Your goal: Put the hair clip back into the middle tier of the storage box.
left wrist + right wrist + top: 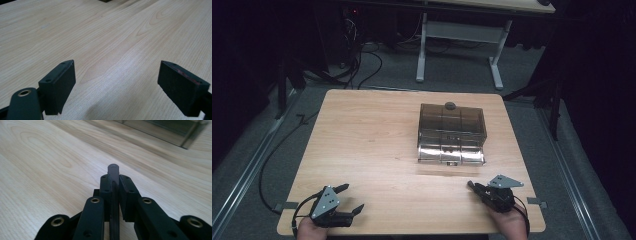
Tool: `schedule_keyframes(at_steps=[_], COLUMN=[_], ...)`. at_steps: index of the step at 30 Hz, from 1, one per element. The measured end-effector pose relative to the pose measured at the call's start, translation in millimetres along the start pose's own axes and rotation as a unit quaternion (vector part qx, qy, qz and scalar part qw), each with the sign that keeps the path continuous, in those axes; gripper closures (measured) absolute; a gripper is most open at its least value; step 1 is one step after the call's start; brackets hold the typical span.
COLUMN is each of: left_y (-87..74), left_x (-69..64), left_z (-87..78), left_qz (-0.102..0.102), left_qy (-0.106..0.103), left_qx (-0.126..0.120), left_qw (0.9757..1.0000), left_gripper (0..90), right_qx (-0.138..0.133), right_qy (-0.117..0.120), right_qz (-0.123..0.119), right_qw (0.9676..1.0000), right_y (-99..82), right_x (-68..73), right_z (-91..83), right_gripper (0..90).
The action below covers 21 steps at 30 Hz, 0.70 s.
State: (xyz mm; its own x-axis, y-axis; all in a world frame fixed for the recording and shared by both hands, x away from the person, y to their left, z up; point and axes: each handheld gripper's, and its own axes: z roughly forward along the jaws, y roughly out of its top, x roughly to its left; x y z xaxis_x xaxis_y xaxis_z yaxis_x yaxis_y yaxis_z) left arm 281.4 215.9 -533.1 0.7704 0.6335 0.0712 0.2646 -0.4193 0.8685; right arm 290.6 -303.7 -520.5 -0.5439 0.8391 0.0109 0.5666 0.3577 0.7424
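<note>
My right gripper [113,178] was shut tight on a thin dark stick [113,170], left gripper [116,87] wide open w/ nothing, both near the clear box [452,131].

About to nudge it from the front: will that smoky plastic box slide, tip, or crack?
The box sits low and wide on the wooden table, so it probably slides rather than tips. Its thin see-through walls suggest light and somewhat brittle. The knob probably marks a loose lid.
</note>
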Motion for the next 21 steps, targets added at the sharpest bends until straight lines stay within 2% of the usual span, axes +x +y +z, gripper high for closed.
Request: schedule_keyframes(at_steps=[6, 10, 21], left_y=[-0.1, -0.1, 0.0], left_x=[-0.1, -0.1, -0.1], left_z=[-0.1, -0.2, -0.1], left_qz=[0.000, 0.000, 0.000], left_qy=[0.000, 0.000, 0.000], left_qx=[-0.001, -0.001, -0.001], left_qw=[1.0000, 1.0000, 1.0000], left_gripper=[15.1, 15.1, 15.1], right_qx=[0.003, 0.008, 0.013], right_qy=[0.017, 0.019, 0.026], right_qz=[-0.019, -0.026, -0.018], right_qw=[0.9997, 0.9995, 0.9994], right_y=[6.4, 6.9, 5.0], right_x=[16.1, 18.5, 18.0], right_z=[8.5, 11.1, 12.9], right_gripper=[81.7, 81.7, 81.5])
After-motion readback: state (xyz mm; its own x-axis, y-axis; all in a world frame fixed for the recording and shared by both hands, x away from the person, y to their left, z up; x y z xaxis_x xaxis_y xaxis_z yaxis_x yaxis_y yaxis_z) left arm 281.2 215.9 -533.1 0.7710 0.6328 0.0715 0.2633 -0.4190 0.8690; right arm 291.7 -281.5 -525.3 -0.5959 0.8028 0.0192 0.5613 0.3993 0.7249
